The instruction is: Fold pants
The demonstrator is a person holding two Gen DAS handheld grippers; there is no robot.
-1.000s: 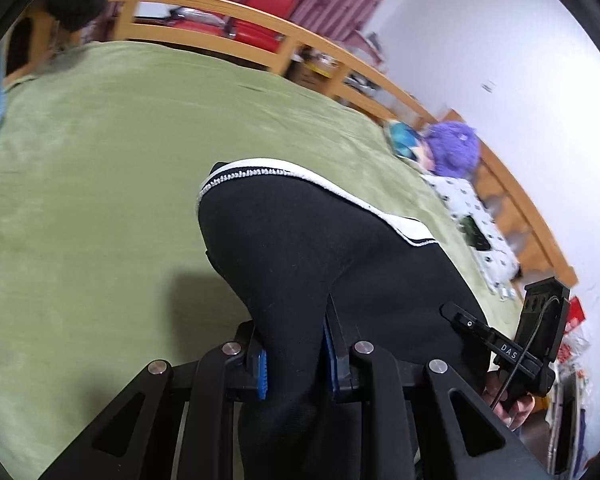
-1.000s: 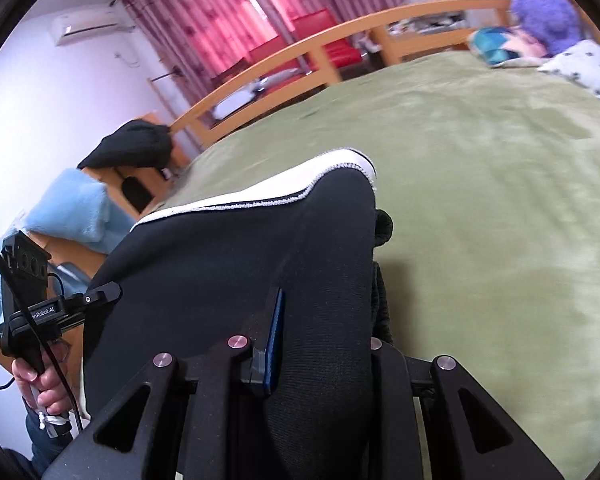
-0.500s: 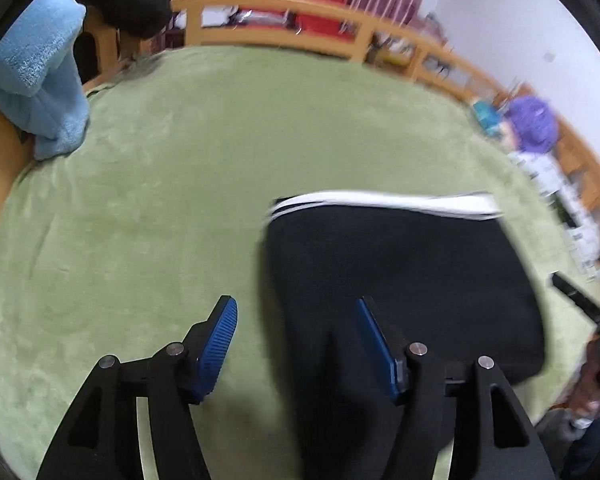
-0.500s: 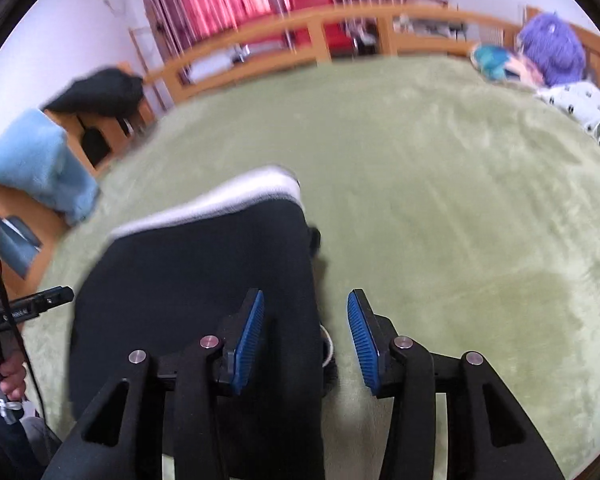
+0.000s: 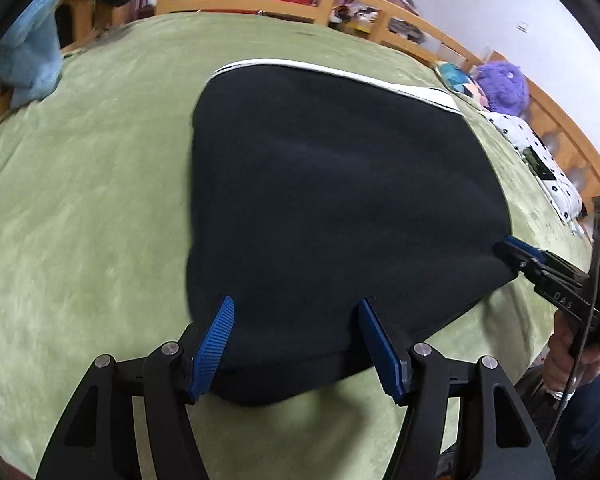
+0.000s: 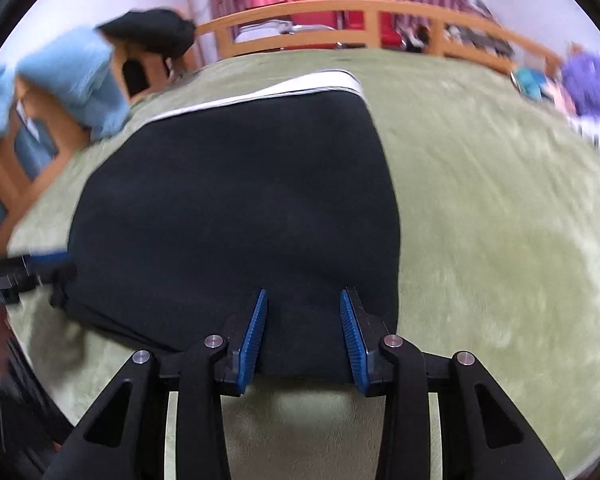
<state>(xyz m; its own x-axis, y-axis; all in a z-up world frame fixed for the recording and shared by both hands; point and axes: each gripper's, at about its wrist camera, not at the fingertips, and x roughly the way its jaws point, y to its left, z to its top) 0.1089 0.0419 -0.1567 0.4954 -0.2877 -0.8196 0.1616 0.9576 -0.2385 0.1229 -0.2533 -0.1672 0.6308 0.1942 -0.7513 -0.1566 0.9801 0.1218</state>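
Looking nearly done: pants (image 5: 340, 200) lying folded into a compact black block mid-bed (image 5: 80, 200), white waistband far. Both grippers, left (image 5: 296, 344) and right (image 6: 304, 332), hovering near edge, jaws spread, gripping nothing.

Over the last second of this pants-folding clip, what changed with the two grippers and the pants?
Both let go: the left gripper and right gripper, a second ago shut on the black pants, now stand open at their near edge. The pants dropped flat, folded, white waistband on the far side. The green blanket is unchanged.
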